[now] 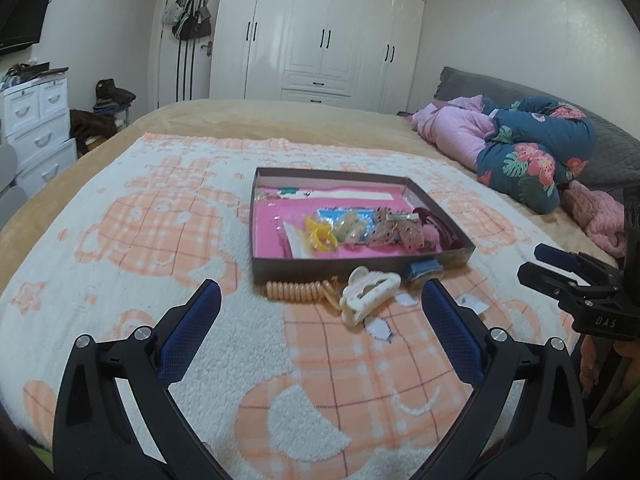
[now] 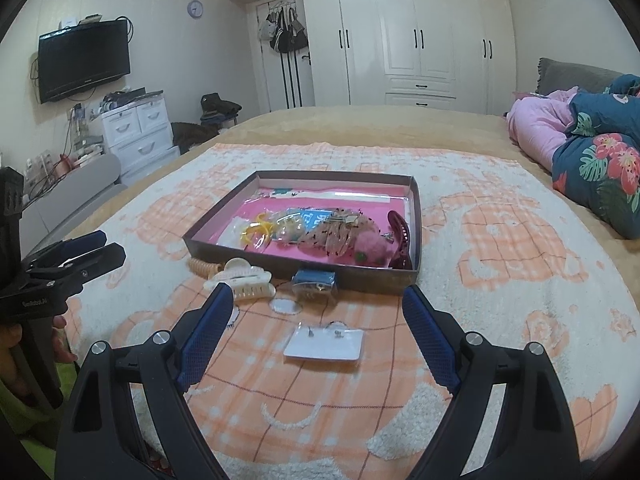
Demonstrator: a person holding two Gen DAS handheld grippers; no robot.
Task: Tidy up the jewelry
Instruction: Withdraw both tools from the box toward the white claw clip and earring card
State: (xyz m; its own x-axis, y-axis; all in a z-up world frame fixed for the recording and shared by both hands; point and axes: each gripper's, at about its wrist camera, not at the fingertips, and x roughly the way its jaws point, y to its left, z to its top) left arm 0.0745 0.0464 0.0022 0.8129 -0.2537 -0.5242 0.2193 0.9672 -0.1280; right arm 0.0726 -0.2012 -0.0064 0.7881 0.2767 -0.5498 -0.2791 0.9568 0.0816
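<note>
A shallow brown box (image 1: 256, 240) (image 2: 360, 280) with a pink floor lies on the bed and holds several hair clips and packets. Just in front of it lie a cream claw clip (image 1: 370, 292) (image 2: 244, 280), a peach coil hair tie (image 1: 296, 290) (image 2: 204, 266) and a small blue packet (image 1: 424, 270) (image 2: 314, 282). Nearer, a white earring card (image 2: 324, 344) rests flat. My left gripper (image 1: 320, 292) (image 2: 100, 248) hovers open before the coil and claw clip. My right gripper (image 2: 318, 294) (image 1: 540, 262) hangs open above the earring card. Neither holds anything.
Everything sits on a white and orange blanket (image 1: 160, 240) spread over the bed. A bundled pink and floral quilt (image 1: 520, 152) lies at the right. White drawers (image 2: 136, 128) and a wall television (image 2: 84, 60) stand beyond the left edge, with a white wardrobe (image 2: 420, 32) behind.
</note>
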